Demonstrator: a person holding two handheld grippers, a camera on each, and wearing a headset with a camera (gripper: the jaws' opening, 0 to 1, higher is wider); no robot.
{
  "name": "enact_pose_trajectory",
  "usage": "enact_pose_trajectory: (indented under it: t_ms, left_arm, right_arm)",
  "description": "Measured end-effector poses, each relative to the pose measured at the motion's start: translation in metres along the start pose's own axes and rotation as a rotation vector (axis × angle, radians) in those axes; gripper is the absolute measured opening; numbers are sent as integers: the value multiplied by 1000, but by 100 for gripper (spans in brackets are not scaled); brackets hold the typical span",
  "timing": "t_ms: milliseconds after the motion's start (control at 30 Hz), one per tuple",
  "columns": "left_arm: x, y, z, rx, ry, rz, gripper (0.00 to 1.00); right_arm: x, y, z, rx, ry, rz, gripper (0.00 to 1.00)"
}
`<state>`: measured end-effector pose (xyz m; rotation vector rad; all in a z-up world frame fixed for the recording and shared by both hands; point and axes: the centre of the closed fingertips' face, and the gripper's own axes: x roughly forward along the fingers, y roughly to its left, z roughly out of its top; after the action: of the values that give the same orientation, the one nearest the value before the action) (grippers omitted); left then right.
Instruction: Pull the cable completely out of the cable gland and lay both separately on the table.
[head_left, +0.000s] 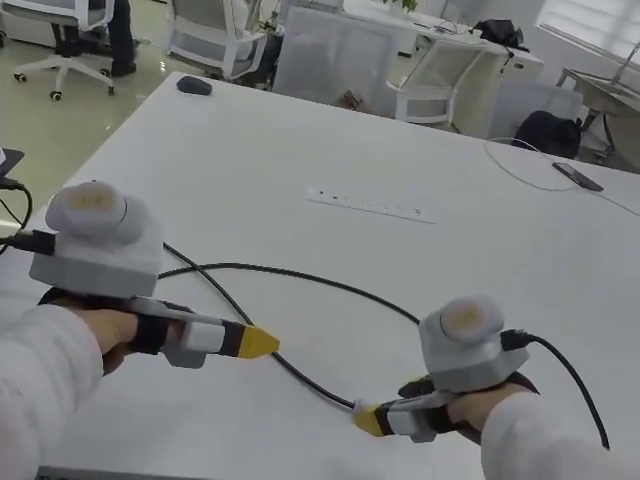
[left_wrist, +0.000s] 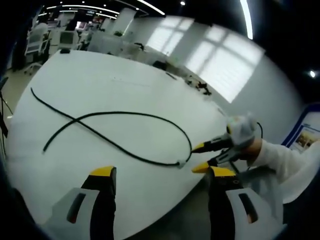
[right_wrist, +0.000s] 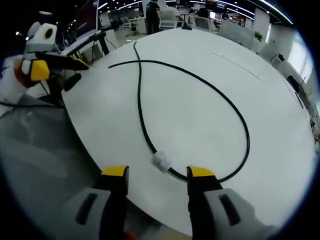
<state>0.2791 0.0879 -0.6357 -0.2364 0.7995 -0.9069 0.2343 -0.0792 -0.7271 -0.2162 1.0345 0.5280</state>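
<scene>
Right gripper (right_wrist: 157, 172), jaws spread, sits at table (head_left: 300, 150) near edge just short of white cable gland (right_wrist: 161, 161), likely lining up a pinch; left gripper (left_wrist: 160, 172), also spread, hovers clear of looped cable (left_wrist: 125, 114).

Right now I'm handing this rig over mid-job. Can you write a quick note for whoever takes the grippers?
Left gripper: jaws open, empty, held near the cable loop.
Right gripper: jaws open, empty. The white cable gland is just ahead of the gap and not gripped.
Black cable: lies in a crossed loop on the table, with the gland threaded on it.
Done: nothing yet.
Left: grip the gland and the cable, pull the cable fully out, and lay both apart on the table.
</scene>
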Motion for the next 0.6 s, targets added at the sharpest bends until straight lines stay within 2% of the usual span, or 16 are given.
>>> enact_pose_trajectory:
  t_ms: [100, 167, 200, 233, 300, 333, 367, 433, 533, 567, 600]
  left_arm:
    - [0, -2, 3, -3, -11, -7, 75]
    - [-1, -2, 4, -5, -17, -11, 75]
    - [-1, -2, 4, -3, -18, -14, 75]
    - [-2, -2, 4, -4, -17, -15, 75]
    - [-3, -2, 6, -9, -27, -16, 75]
    - [-3, -2, 6, -13, -32, -16, 75]
    - [-3, -2, 6, -15, -31, -18, 75]
    - [-3, -3, 6, -15, -28, -21, 75]
    - [-3, -3, 8, -11, -32, -24, 75]
    - [-3, -3, 9, -12, -34, -24, 75]
    - [-3, -3, 8, -13, -34, -25, 74]
  right_arm:
    - [2, -1, 1, -29, 4, -7, 42]
    - [7, -5, 1, -114, 10, -9, 40]
    - [13, -11, -3, -178, 21, -22, 40]
    - [15, -15, -8, -206, 40, -28, 39]
    - [19, -17, -13, -172, 41, -17, 33]
    - [19, -16, -11, -164, 31, -7, 31]
    - [18, -12, -4, -181, 2, 12, 31]
    - [14, -10, 9, -232, -37, 13, 30]
    - [15, -14, 14, -302, -23, -16, 25]
    - [15, -17, 11, -342, 9, -29, 23]
    - [16, -16, 11, -373, 14, -22, 22]
